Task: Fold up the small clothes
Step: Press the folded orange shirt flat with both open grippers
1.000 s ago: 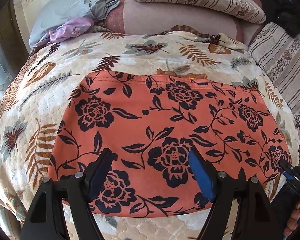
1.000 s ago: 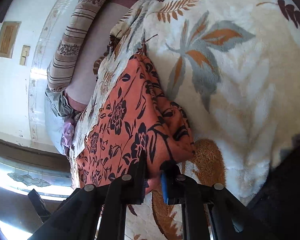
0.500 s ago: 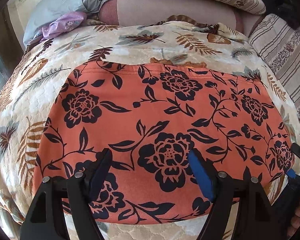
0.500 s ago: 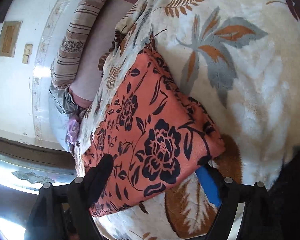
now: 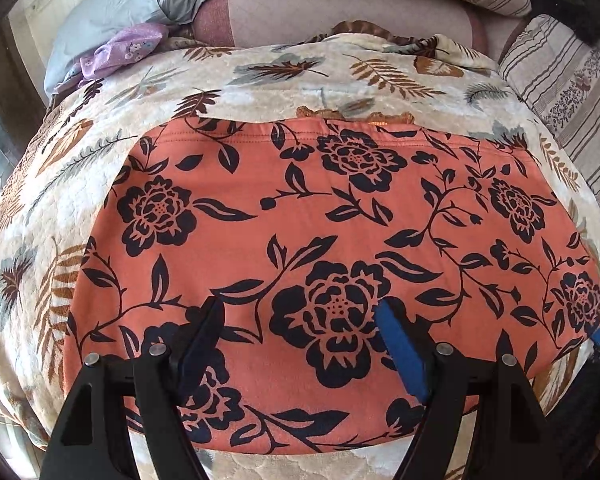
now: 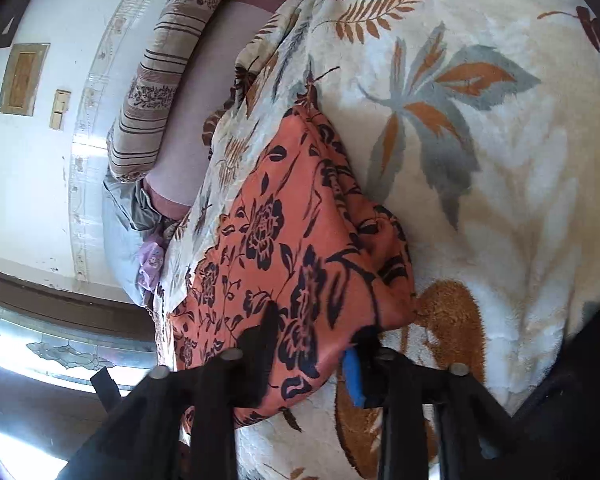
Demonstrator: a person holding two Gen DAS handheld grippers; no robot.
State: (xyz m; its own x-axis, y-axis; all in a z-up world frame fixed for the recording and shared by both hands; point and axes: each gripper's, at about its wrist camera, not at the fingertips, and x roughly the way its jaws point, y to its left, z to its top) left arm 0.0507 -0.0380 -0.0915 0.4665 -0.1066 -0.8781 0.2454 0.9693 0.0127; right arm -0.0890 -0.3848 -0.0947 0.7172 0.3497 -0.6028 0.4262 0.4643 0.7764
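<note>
The orange floral garment [image 5: 300, 240] is lying flat on the leaf-print blanket [image 5: 260, 80], the left tool [image 5: 300, 344] hovering spread above it, the right tool [image 6: 312, 344] having just been opening, straddling its corner.

right gripper [image 6: 314, 340] motion-blurred, its black arms cut off below, striped pillow [image 5: 560, 76] cropped at the edge

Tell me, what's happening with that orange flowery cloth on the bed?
A person with a gripper in each hand is folding it. The orange flowered garment lies flat on the leaf-patterned blanket. The right gripper has just been opening, with the garment's corner lying loose between its jaws. The left gripper hovers open over the near edge.
</note>
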